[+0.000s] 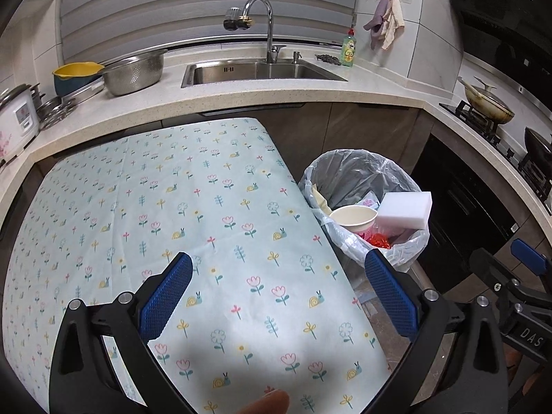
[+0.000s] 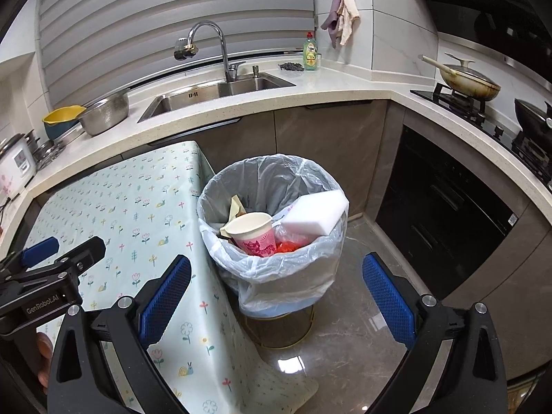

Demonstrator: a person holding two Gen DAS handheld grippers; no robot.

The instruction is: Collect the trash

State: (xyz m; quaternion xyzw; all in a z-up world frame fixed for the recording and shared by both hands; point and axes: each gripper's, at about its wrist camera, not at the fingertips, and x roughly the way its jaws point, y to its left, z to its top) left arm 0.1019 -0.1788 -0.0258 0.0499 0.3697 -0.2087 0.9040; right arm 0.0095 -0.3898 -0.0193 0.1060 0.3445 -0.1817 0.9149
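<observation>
A bag-lined trash bin (image 2: 276,220) beside the table holds a paper cup (image 2: 252,233), a white sponge block (image 2: 315,215) resting on its rim, and red wrapping (image 2: 286,246). Only the right wrist view shows the bin's gold wire stand (image 2: 293,327) on the floor. The left gripper (image 1: 279,296) hovers wide open over the floral tablecloth (image 1: 172,207), holding nothing. The right gripper (image 2: 276,298) hangs wide open and empty before the bin.

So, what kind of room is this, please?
Most likely a home kitchen. A stainless steel sink with a curved chrome tap is set in the speckled white counter, and a lidded frying pan sits on a black gas hob.
</observation>
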